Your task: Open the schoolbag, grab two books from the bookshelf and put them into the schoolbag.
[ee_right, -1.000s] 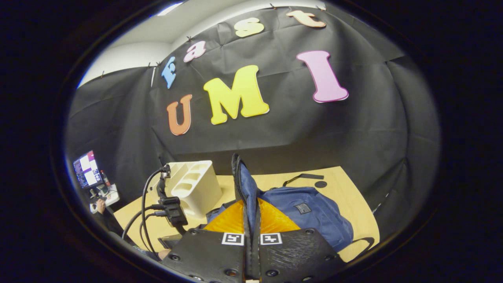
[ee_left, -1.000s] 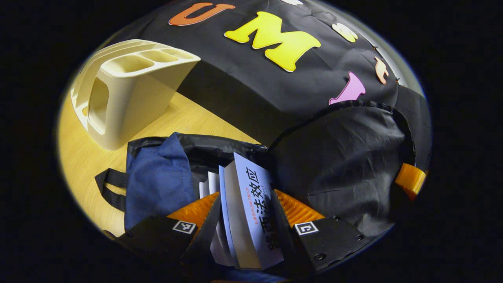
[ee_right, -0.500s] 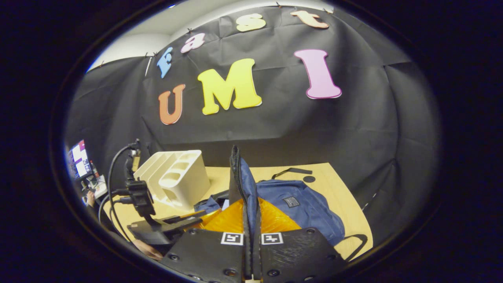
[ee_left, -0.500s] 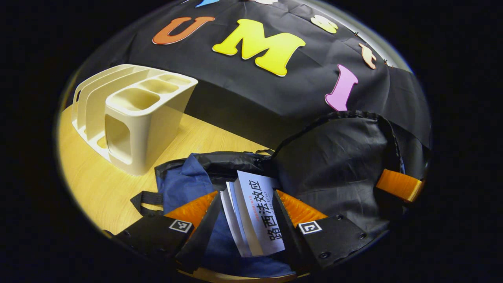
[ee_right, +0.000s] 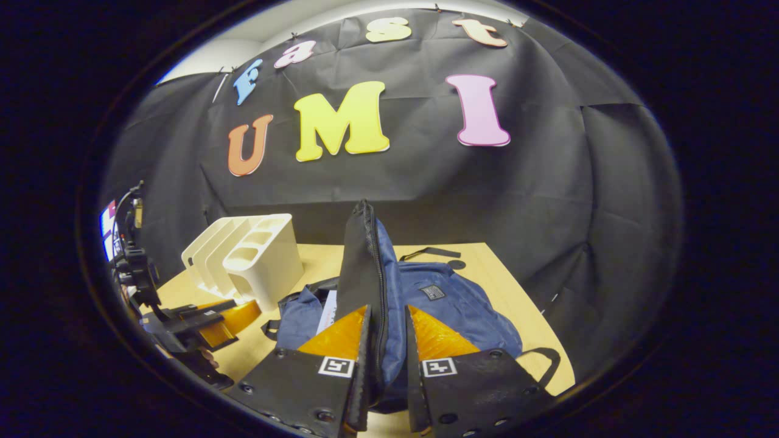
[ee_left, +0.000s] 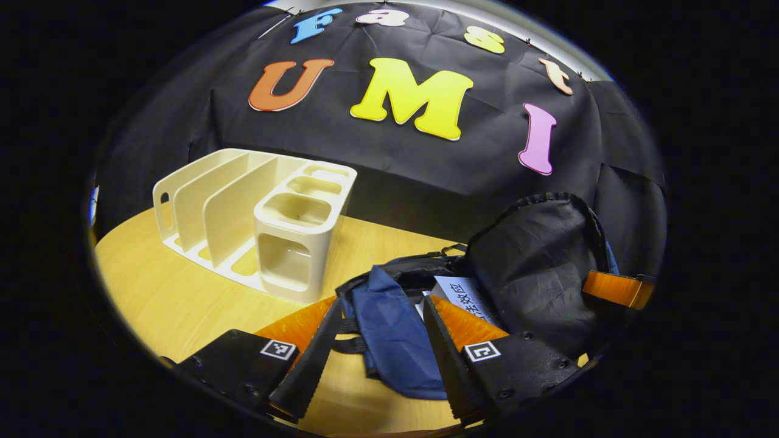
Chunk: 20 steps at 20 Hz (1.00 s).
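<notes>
The blue schoolbag (ee_left: 389, 328) lies on the wooden table with its black-lined flap (ee_left: 535, 261) raised. A white-covered book (ee_left: 462, 298) lies inside the opening. My left gripper (ee_left: 380, 301) is open and empty, drawn back from the bag mouth. My right gripper (ee_right: 387, 310) has its jaws parted a little, and the flap (ee_right: 365, 261) stands upright between them. The schoolbag (ee_right: 462, 310) spreads beyond it, with the book (ee_right: 328, 307) showing inside. The left gripper (ee_right: 201, 319) hovers at the lower left of the right gripper view. The cream bookshelf (ee_left: 261, 225) stands empty left of the bag.
The bookshelf (ee_right: 249, 258) sits at the table's back left. A black strap (ee_right: 429, 252) lies on the table (ee_left: 158, 292) behind the bag. A lit monitor (ee_right: 106, 228) is off the table's left side. The booth wall closes the back.
My left gripper let go of the book inside the bag and pulled back and up, empty. My right gripper's jaws, tightly shut on the flap before, have spread apart somewhat.
</notes>
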Each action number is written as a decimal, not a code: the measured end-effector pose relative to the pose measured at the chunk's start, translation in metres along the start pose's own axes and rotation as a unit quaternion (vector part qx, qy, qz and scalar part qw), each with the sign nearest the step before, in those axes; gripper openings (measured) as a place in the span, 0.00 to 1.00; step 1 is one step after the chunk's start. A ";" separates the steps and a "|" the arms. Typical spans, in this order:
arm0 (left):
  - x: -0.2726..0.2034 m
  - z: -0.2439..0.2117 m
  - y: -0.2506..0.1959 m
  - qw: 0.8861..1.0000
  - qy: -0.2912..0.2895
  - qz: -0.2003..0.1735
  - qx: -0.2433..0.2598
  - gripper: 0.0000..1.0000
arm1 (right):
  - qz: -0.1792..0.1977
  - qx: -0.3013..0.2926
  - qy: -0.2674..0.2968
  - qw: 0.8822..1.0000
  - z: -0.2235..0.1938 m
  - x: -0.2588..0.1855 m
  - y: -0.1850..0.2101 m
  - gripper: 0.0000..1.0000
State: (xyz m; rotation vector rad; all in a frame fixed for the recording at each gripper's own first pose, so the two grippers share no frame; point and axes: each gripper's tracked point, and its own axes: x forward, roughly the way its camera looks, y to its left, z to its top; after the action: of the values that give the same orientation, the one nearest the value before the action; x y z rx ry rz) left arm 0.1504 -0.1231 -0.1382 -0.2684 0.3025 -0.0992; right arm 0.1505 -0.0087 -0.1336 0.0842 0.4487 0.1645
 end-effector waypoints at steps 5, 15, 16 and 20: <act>-0.029 0.002 0.052 0.999 -0.010 0.044 0.011 0.85 | -0.009 0.006 -0.001 1.000 -0.018 -0.008 0.007 0.59; -0.093 0.012 0.091 0.995 -0.048 0.073 0.041 0.88 | 0.001 0.013 -0.012 1.000 -0.048 -0.038 0.026 0.99; -0.097 0.011 0.089 0.995 -0.053 0.067 0.043 0.90 | 0.004 0.016 -0.013 1.000 -0.050 -0.040 0.028 0.99; -0.115 0.010 0.093 0.994 -0.061 0.076 0.058 0.93 | 0.007 0.010 -0.022 1.000 -0.051 -0.053 0.030 0.99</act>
State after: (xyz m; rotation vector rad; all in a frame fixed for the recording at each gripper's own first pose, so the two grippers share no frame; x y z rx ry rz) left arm 0.0498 -0.0161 -0.1226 -0.1345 0.1946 0.0491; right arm 0.0765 0.0140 -0.1536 0.1109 0.4055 0.1724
